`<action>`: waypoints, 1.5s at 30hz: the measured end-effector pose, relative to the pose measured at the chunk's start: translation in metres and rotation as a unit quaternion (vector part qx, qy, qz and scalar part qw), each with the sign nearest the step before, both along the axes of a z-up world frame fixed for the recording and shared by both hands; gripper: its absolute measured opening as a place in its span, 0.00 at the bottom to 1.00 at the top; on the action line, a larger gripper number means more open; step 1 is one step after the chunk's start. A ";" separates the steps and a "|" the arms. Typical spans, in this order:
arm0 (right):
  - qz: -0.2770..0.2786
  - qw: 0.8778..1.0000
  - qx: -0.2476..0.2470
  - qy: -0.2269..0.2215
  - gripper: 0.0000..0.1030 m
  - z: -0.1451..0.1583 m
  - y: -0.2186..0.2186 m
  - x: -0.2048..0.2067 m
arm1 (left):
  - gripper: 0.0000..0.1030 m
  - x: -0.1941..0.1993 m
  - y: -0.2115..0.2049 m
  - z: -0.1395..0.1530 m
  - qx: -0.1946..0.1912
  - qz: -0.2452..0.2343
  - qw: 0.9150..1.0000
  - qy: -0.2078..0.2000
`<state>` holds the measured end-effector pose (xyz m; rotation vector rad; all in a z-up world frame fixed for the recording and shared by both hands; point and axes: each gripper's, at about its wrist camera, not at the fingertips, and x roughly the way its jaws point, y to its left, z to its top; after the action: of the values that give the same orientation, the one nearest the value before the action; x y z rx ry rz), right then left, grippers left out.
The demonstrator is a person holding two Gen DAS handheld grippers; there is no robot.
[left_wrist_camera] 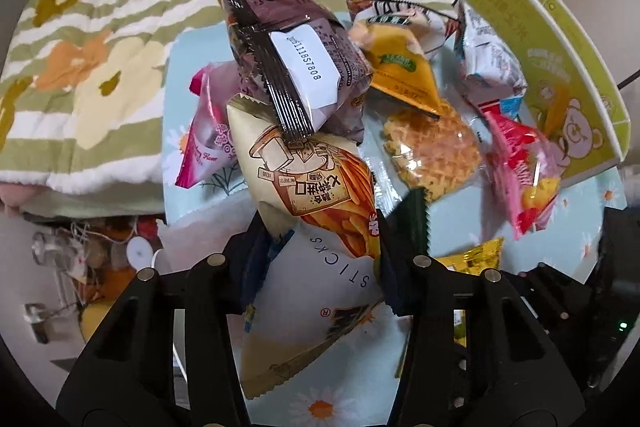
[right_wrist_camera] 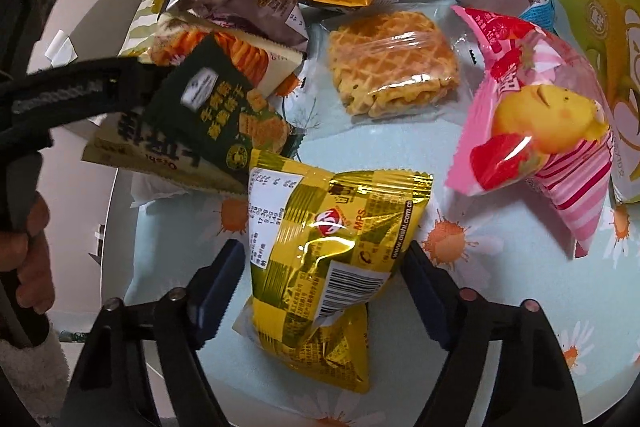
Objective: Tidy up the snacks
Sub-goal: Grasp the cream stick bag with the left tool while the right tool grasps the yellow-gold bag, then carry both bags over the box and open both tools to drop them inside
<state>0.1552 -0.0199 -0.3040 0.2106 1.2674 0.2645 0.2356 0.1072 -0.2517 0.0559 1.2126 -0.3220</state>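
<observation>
Snack packs: cream "STICKS" bag (left_wrist_camera: pixel 316 227) clamped in left tool (left_wrist_camera: pixel 320 247), near-left on daisy-print surface (right_wrist_camera: pixel 500 307). Yellow foil pack (right_wrist_camera: pixel 332 259), "oishi.com.cn", lies between right tool's (right_wrist_camera: pixel 324 279) parted pads, near centre; contact unclear.

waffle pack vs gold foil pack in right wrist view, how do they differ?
The waffle pack has a clear wrapper showing the waffle; the gold foil pack is opaque printed foil with a barcode. The waffle pack lies free mid-table; the gold foil pack sits between the right gripper's jaws. Both rest on the daisy tablecloth.
</observation>
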 end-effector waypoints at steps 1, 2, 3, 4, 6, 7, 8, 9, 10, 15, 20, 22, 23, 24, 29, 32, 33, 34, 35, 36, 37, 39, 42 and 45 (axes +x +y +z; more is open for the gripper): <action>-0.001 1.000 0.002 0.000 0.72 0.000 0.001 0.000 | 0.43 -0.002 0.001 0.002 0.001 0.000 1.000 -0.003; -0.001 1.000 0.003 0.000 0.72 0.001 0.000 0.000 | 0.43 -0.005 0.001 0.005 0.005 0.000 1.000 -0.008; -0.002 1.000 0.005 0.000 0.72 0.001 0.001 0.000 | 0.43 -0.007 0.002 0.007 0.007 0.001 1.000 -0.011; -0.002 1.000 0.006 0.001 0.72 0.001 0.000 0.001 | 0.43 -0.009 0.003 0.009 0.007 0.002 1.000 -0.012; -0.002 1.000 0.006 0.001 0.70 0.000 0.002 0.001 | 0.43 -0.013 0.006 0.012 0.005 0.005 1.000 -0.013; -0.001 1.000 0.007 0.000 0.67 0.000 0.003 0.001 | 0.43 -0.015 0.007 0.014 0.005 0.007 1.000 -0.014; -0.001 1.000 0.007 0.000 0.61 0.001 0.003 0.002 | 0.42 -0.018 0.010 0.015 0.004 0.011 1.000 -0.015; 0.000 1.000 0.006 0.000 0.59 0.001 0.003 0.002 | 0.42 -0.019 0.012 0.017 0.004 0.013 1.000 -0.016; 0.002 1.000 0.006 -0.001 0.57 0.001 0.004 0.002 | 0.42 -0.021 0.014 0.018 0.003 0.016 1.000 -0.018; 0.001 1.000 0.006 -0.006 0.51 0.006 0.004 0.000 | 0.42 -0.031 0.023 0.028 0.001 0.027 0.999 -0.029; 0.006 0.999 0.008 -0.032 0.51 0.026 0.004 -0.005 | 0.42 -0.044 0.030 0.044 -0.002 0.035 0.998 -0.046; 0.006 0.999 0.009 -0.041 0.51 0.034 0.004 -0.007 | 0.42 -0.048 0.032 0.052 -0.005 0.038 0.998 -0.053; 0.006 0.999 0.010 -0.046 0.51 0.039 0.003 -0.008 | 0.42 -0.051 0.034 0.058 -0.008 0.041 0.997 -0.058; 0.006 0.999 0.010 -0.051 0.51 0.045 0.003 -0.009 | 0.42 -0.054 0.036 0.063 -0.011 0.043 0.997 -0.064; 0.002 0.996 0.013 -0.084 0.51 0.083 -0.006 -0.013 | 0.42 -0.066 0.036 0.089 -0.022 0.047 0.995 -0.086; -0.004 0.994 0.016 -0.104 0.51 0.103 -0.018 -0.012 | 0.42 -0.070 0.032 0.107 -0.031 0.046 0.993 -0.103; -0.007 0.994 0.019 -0.110 0.51 0.109 -0.023 -0.012 | 0.42 -0.070 0.029 0.113 -0.034 0.046 0.992 -0.108; -0.010 0.993 0.021 -0.117 0.51 0.117 -0.028 -0.012 | 0.42 -0.071 0.025 0.118 -0.037 0.046 0.992 -0.113; -0.013 0.992 0.023 -0.125 0.51 0.125 -0.035 -0.012 | 0.42 -0.071 0.021 0.125 -0.039 0.044 0.991 -0.120; -0.014 0.991 0.025 -0.129 0.51 0.131 -0.039 -0.010 | 0.42 -0.070 0.017 0.129 -0.041 0.043 0.991 -0.124; -0.016 0.990 0.027 -0.135 0.51 0.141 -0.044 -0.013 | 0.42 -0.070 0.011 0.134 -0.041 0.042 0.990 -0.129; -0.020 0.988 0.032 -0.149 0.51 0.156 -0.062 -0.010 | 0.42 -0.068 -0.002 0.145 -0.043 0.040 0.988 -0.140; -0.021 0.986 0.036 -0.164 0.51 0.173 -0.089 -0.005 | 0.42 -0.063 -0.027 0.160 -0.049 0.035 0.986 -0.155; -0.021 0.982 0.037 -0.183 0.51 0.190 -0.123 0.003 | 0.42 -0.055 -0.060 0.171 -0.056 0.030 0.984 -0.169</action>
<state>0.1578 -0.1431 -0.1143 0.2398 0.8886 0.2980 0.1803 0.0477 -0.0803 -0.0229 0.8571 -0.3135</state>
